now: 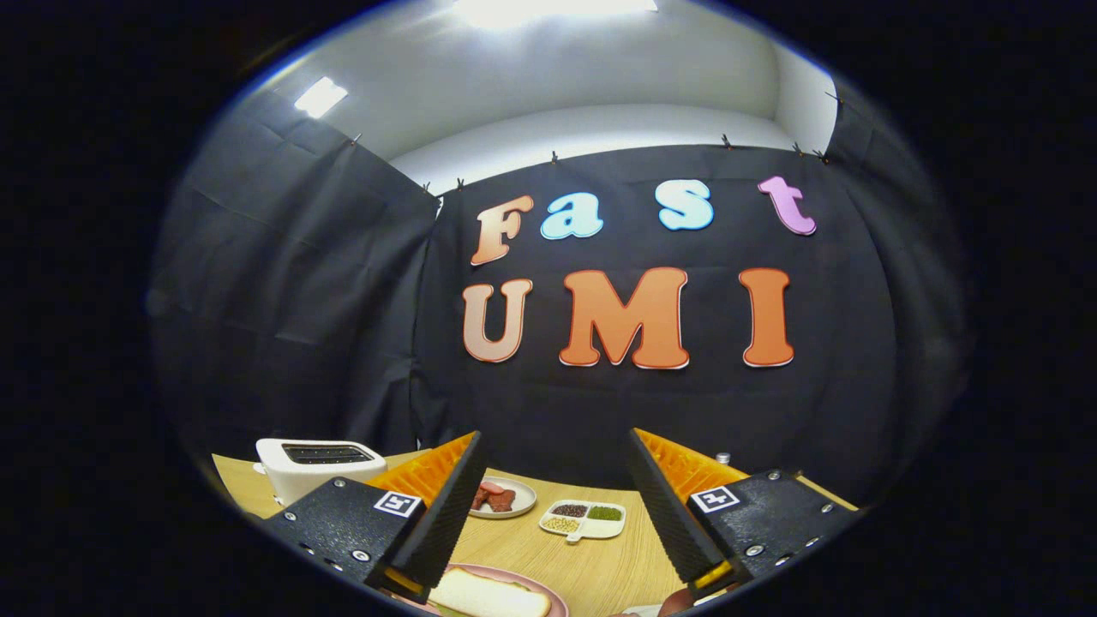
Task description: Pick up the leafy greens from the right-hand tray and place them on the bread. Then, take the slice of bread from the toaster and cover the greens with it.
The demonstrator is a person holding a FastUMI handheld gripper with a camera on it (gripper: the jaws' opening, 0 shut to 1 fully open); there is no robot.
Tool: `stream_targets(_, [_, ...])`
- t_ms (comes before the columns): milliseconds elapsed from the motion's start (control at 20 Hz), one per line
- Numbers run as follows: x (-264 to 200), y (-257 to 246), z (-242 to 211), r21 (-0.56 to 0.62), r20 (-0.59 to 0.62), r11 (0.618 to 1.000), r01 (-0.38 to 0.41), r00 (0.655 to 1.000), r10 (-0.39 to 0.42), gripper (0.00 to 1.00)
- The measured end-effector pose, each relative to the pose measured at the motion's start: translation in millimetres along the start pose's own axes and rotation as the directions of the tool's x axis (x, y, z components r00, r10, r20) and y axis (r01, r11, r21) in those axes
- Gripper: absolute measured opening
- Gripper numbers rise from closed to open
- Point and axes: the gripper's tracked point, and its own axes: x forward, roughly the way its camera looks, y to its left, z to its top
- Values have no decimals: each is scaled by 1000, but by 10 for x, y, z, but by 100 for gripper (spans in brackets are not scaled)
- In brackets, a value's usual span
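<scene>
Hovering level above the wooden table (548, 548), the gripper (553, 506) holds its two fingers wide apart with nothing between them, aimed more at the booth wall than at the food, which reads as a carrying or waiting pose and not a reach.

In the gripper view, a slice of bread (490, 595) lies on a pink plate (548, 591) low down, just under and slightly ahead of the left finger; a thin green edge seems to peek out beneath the bread, though it is too small to be sure it is the leafy greens. The toaster (317, 467) stands beyond the left finger, off to its outer side, its slot dark, so whether a slice waits inside cannot be told. Straight ahead between the fingers, further along the table, sit a small plate of reddish meat slices (501, 499) and a white divided dish (583, 519) of grains and green bits.

The right-hand tray cannot be made out; something reddish-brown shows by the right finger's base, unclear.

My guess: with the fingers spread and the bread close, the gripper is poised between steps.
</scene>
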Motion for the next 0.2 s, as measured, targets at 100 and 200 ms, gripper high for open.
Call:
stream_targets(100, [-8,0,87,4,25,1000,9,1000,-9,98])
stream_targets(200, [2,16,151,26,48,1000,9,999,-11,98])
